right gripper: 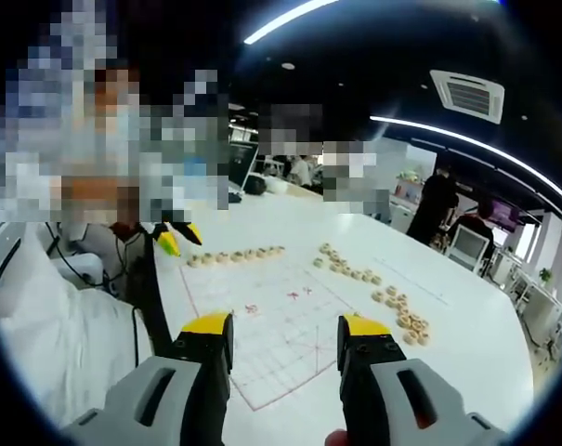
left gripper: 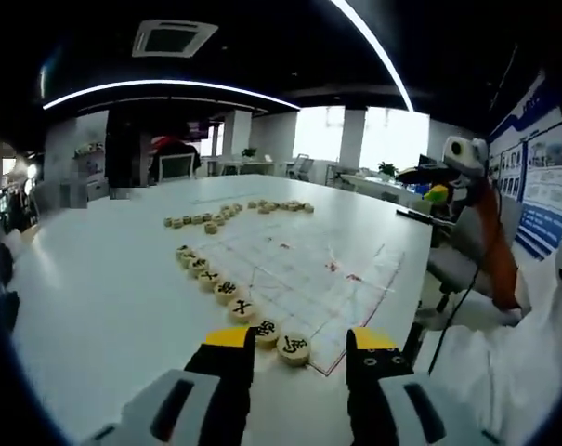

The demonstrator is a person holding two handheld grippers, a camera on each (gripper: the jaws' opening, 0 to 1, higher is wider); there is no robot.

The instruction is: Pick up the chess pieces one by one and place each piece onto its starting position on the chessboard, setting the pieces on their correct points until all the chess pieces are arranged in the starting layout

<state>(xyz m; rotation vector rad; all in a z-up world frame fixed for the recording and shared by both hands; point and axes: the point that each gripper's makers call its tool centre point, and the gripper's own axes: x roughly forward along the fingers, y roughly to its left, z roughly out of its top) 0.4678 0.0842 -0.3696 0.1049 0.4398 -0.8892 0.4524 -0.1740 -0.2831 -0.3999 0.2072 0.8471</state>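
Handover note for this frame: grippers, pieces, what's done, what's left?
Left gripper: open, holding nothing, just short of the board's near corner.
Right gripper: open, holding nothing, over the board's near edge.
Chessboard: a printed sheet flat on the white table, with no pieces on its inner points.
Chess pieces: wooden discs in a row along one board edge, more in a line and a loose cluster at the far end.
Done: nothing clearly placed yet; I cannot tell whether the edge row sits on its points.
Left: pick and place every piece.
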